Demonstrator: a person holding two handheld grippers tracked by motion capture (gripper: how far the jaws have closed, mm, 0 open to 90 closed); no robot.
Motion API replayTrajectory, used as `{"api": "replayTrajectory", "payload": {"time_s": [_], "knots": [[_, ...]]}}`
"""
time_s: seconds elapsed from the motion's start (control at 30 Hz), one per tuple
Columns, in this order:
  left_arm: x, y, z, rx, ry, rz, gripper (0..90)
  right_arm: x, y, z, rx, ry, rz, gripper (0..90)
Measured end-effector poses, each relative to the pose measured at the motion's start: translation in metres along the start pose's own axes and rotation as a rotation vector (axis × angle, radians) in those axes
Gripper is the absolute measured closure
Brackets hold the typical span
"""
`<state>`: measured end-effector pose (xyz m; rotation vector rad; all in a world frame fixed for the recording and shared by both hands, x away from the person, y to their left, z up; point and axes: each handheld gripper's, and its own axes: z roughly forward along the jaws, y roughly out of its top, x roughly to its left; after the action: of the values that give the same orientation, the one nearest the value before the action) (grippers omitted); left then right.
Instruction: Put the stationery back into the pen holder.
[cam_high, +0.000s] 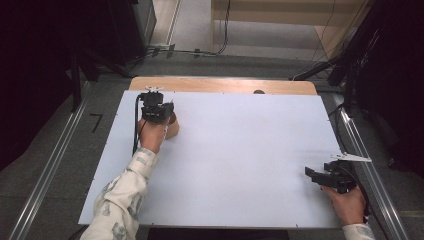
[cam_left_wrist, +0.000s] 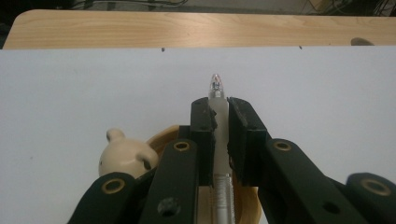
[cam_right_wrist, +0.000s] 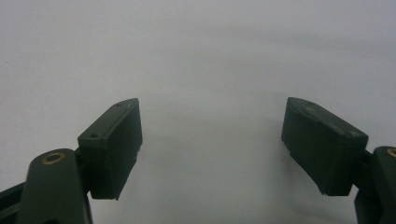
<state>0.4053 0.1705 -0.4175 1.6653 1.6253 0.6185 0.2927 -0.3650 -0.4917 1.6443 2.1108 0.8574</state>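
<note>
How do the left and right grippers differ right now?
1. The left gripper is shut on a pen; the right gripper is open, with nothing between its fingers.
2. The left gripper sits at the far left of the white sheet, over a tan bear-shaped holder; the right gripper rests near the sheet's near right edge.
Shared: both have black fingers and are hand-held.

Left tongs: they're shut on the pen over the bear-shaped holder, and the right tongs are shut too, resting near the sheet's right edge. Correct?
Not quite. The right tongs are open, jaws wide apart with nothing between them, as the right gripper view shows. The left tongs are indeed shut on the pen above the bear-shaped holder.
</note>
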Motion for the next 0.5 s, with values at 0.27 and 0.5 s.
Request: {"api": "replayTrajectory", "payload": {"time_s": [0.27, 0.5], "knots": [[0.001, 0.014, 0.008, -0.009, 0.003, 0.007, 81.3, -0.001, -0.001, 0.001, 0.004, 0.002, 0.001, 19.2], [0.001, 0.018, 0.013, -0.009, -0.001, 0.010, 81.3, -0.003, -0.001, 0.002, 0.009, 0.004, 0.005, 19.2]]}}
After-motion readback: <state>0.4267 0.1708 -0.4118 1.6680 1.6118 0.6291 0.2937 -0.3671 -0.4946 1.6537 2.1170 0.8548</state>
